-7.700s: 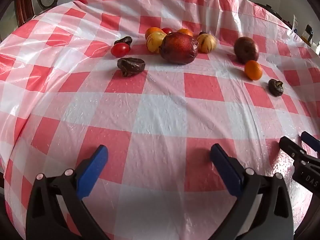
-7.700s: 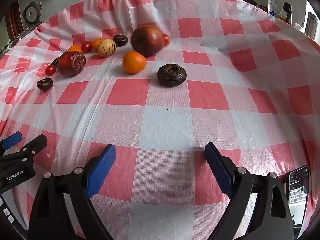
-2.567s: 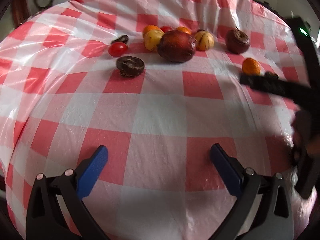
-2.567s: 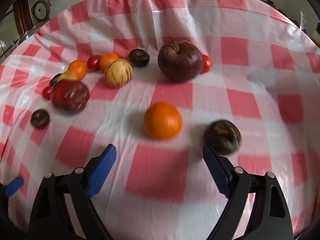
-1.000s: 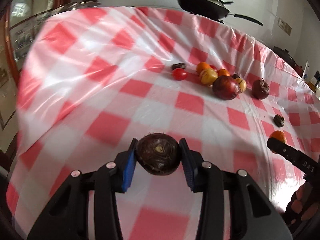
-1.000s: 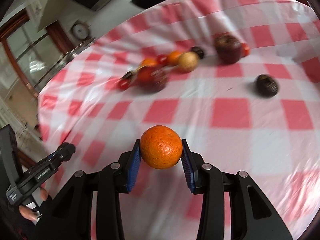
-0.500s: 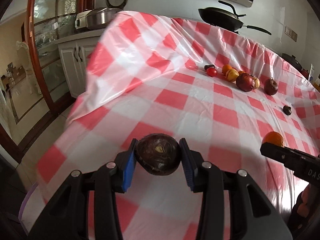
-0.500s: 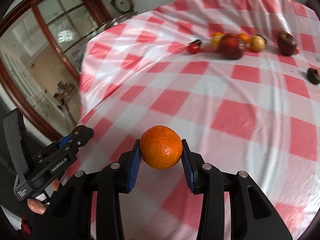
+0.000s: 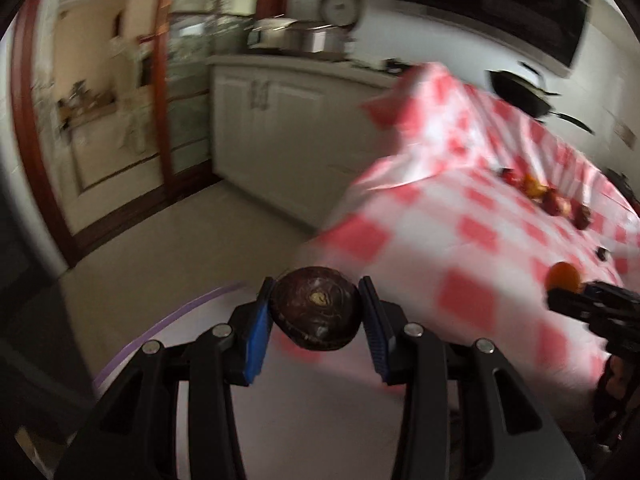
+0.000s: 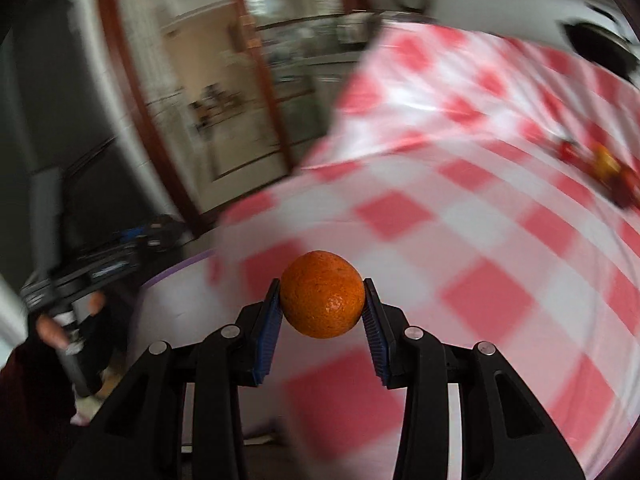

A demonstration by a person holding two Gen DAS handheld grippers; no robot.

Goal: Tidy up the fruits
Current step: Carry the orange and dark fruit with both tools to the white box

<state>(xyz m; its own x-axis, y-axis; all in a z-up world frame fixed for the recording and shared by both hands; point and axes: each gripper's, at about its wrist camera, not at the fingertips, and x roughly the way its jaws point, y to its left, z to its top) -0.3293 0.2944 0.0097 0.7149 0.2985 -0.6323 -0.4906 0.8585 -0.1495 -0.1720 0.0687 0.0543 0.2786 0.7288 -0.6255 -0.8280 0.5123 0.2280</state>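
Both claws swung off the table, left gripping wrinkled dark fruit, right a dimpled orange

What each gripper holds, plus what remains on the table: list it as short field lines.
left gripper: shut on a dark wrinkled fruit
right gripper: shut on an orange
table cover: red-and-white checked cloth
left on table: blurred row of fruits at the far side
below the left gripper: white surface with purple rim, kind unclear
image quality: motion blur
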